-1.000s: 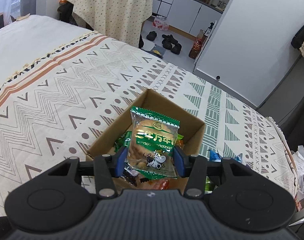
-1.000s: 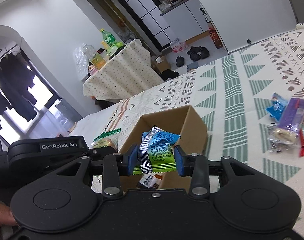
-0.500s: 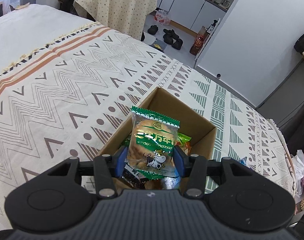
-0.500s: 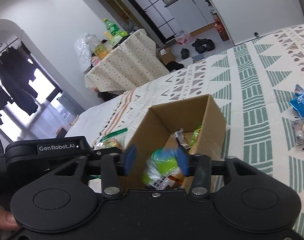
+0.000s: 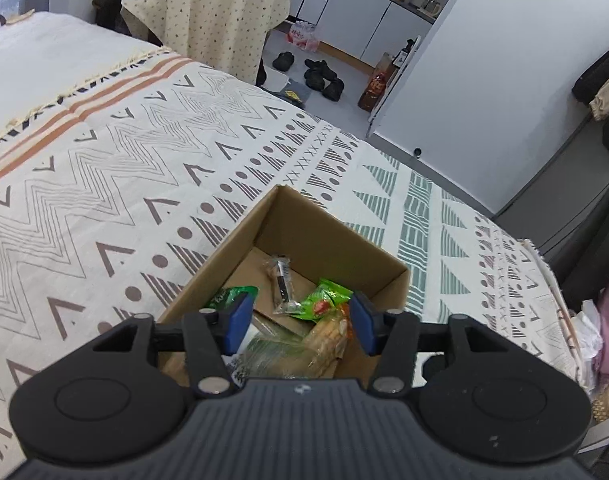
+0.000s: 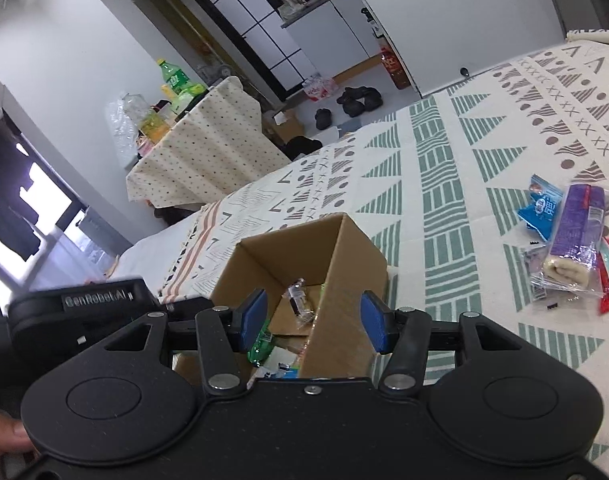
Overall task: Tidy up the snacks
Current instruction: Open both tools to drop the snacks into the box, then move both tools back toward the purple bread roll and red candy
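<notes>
Cardboard box (image 5: pixel 336 236), one, square, open-topped, crinkly snack packets (image 5: pixel 324 304) inside. Your left gripper (image 5: pixel 300 322) opening, empty; right gripper (image 6: pixel 312 320) released, empty. Bedspread (image 5: pixel 104 184) woven.

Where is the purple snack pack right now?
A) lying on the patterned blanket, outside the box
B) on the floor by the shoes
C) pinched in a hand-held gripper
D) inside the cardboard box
A: the purple snack pack lies on the patterned blanket off to the side of the cardboard box, among a few other loose packets.
</notes>
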Tool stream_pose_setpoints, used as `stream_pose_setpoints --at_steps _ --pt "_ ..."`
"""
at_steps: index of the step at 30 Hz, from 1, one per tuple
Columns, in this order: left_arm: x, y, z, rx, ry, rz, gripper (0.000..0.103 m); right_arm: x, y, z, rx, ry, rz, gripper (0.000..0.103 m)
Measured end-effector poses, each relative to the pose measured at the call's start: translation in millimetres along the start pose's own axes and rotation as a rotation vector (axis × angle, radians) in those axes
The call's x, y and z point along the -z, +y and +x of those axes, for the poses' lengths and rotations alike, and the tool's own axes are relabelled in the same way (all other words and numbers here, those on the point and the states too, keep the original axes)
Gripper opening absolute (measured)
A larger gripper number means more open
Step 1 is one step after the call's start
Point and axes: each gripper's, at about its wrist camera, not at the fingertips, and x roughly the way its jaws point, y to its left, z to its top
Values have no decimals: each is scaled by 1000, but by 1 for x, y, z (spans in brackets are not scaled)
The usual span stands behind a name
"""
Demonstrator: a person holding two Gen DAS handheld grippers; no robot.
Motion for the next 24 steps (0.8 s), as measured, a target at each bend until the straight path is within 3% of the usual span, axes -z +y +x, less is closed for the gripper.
stream_pose_setpoints --at_steps 11,13,20,24 --pt "14 6 -2 -59 50 -13 71 -2 -3 -9 15 23 -5 52" --pt "16 2 -5 -69 49 -7 79 -4 -5 -13 15 24 -9 53" --pt "25 -13 -15 -99 71 7 88 -13 -14 -35 40 33 -27 66" --pt "31 -23 -24 -91 56 23 93 -22 -21 -51 52 13 -46 83"
